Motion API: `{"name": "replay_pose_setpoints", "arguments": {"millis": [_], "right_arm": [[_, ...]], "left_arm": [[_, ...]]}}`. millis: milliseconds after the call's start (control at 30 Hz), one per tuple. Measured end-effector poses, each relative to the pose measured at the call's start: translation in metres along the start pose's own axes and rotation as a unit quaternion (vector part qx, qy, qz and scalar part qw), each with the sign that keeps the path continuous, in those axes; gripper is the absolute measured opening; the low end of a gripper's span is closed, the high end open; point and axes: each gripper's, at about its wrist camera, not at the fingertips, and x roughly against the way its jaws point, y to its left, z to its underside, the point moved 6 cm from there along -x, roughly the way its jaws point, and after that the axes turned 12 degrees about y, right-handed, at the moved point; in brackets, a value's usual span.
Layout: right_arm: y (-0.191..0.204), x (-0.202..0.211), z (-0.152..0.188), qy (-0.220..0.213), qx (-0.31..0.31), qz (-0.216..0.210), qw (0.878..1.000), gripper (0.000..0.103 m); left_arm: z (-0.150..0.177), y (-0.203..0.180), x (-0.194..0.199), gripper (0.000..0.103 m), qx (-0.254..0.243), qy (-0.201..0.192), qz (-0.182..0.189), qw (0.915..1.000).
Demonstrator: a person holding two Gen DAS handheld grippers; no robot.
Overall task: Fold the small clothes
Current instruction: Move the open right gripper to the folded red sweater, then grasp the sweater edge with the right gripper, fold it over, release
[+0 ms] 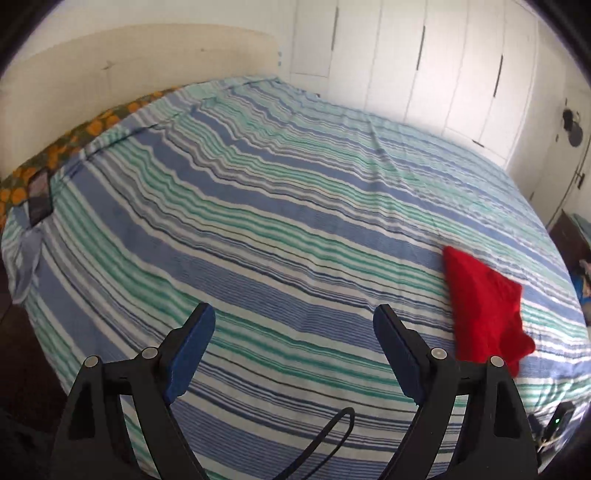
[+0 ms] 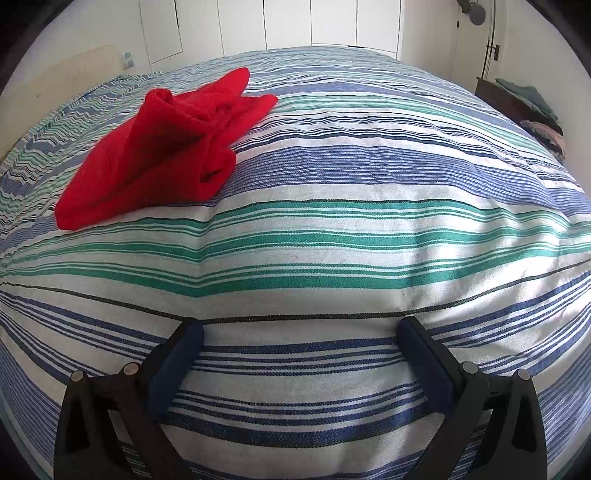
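left wrist view cut off one red garment (image 1: 484,310) behind the left gripper (image 1: 293,321); both grippers gaped wide, empty; right gripper (image 2: 301,338) over striped bedspread (image 2: 332,229).

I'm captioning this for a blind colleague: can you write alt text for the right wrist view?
A red garment lies loosely folded on a blue, green and white striped bedspread, ahead and left of the open, empty right gripper. White wardrobe doors stand behind the bed.

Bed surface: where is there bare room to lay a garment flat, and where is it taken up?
Bare striped bedspread spans from the open right gripper to the far edge. The red garment takes up the left. In the left wrist view, bare bedspread lies between the open left gripper and the headboard.
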Motion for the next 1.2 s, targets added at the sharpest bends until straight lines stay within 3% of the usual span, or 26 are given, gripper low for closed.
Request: {"name": "replay_pose_setpoints", "arguments": {"millis": [133, 200, 267, 367, 467, 533, 600, 733, 767, 833, 900, 933, 1033, 1100, 1200], "right_arm": [[0.001, 0.000, 0.000, 0.000, 0.000, 0.001, 1.000, 0.103], [0.001, 0.001, 0.001, -0.001, 0.001, 0.002, 1.000, 0.103], [0.001, 0.001, 0.002, -0.001, 0.001, 0.003, 1.000, 0.103], [0.001, 0.002, 0.002, -0.002, 0.000, 0.002, 1.000, 0.103], [0.000, 0.003, 0.003, -0.005, -0.002, -0.004, 1.000, 0.103], [-0.001, 0.004, 0.003, -0.005, -0.004, -0.008, 1.000, 0.103], [-0.002, 0.005, 0.004, -0.005, -0.004, -0.009, 1.000, 0.103], [-0.003, 0.005, 0.002, 0.003, -0.005, -0.016, 1.000, 0.103], [-0.004, 0.007, 0.002, 0.008, -0.006, -0.024, 1.000, 0.103], [-0.009, 0.019, -0.003, 0.008, -0.018, -0.036, 0.999, 0.102], [-0.012, 0.045, -0.012, -0.027, -0.027, -0.031, 0.999, 0.102], [-0.009, 0.060, -0.020, -0.052, -0.027, -0.037, 0.998, 0.102], [0.017, 0.096, -0.052, -0.097, -0.008, -0.115, 0.989, 0.102], [0.043, 0.099, -0.079, -0.082, 0.017, -0.165, 0.983, 0.102], [0.068, 0.081, -0.113, -0.041, 0.029, -0.169, 0.984, 0.093]], "left_arm": [[0.019, -0.020, 0.032, 0.091, 0.029, 0.006, 0.085, 0.9960], [0.034, -0.053, 0.055, 0.091, 0.023, 0.026, 0.153, 0.9876], [0.047, -0.095, 0.087, 0.091, -0.001, 0.049, 0.239, 0.9697], [0.058, -0.155, 0.140, 0.094, -0.050, 0.065, 0.345, 0.9350], [0.055, -0.179, 0.182, 0.097, -0.055, 0.057, 0.412, 0.9078], [0.046, -0.179, 0.198, 0.097, -0.045, 0.046, 0.431, 0.9000], [0.035, -0.165, 0.208, 0.098, -0.029, 0.023, 0.421, 0.9062], [0.012, -0.101, 0.206, 0.098, 0.032, -0.033, 0.306, 0.9509], [0.008, -0.081, 0.203, 0.099, 0.043, -0.056, 0.262, 0.9624], [0.003, -0.046, 0.191, 0.099, 0.051, -0.104, 0.137, 0.9837], [0.003, -0.022, 0.168, 0.099, 0.050, -0.125, 0.033, 0.9903], [0.004, -0.016, 0.152, 0.099, 0.048, -0.119, 0.010, 0.9917], [0.019, -0.014, 0.097, 0.099, 0.047, -0.060, 0.017, 0.9970], [0.032, -0.018, 0.066, 0.098, 0.049, -0.015, 0.039, 0.9979], [0.049, -0.022, 0.042, 0.098, 0.051, 0.019, 0.053, 0.9971]]}}
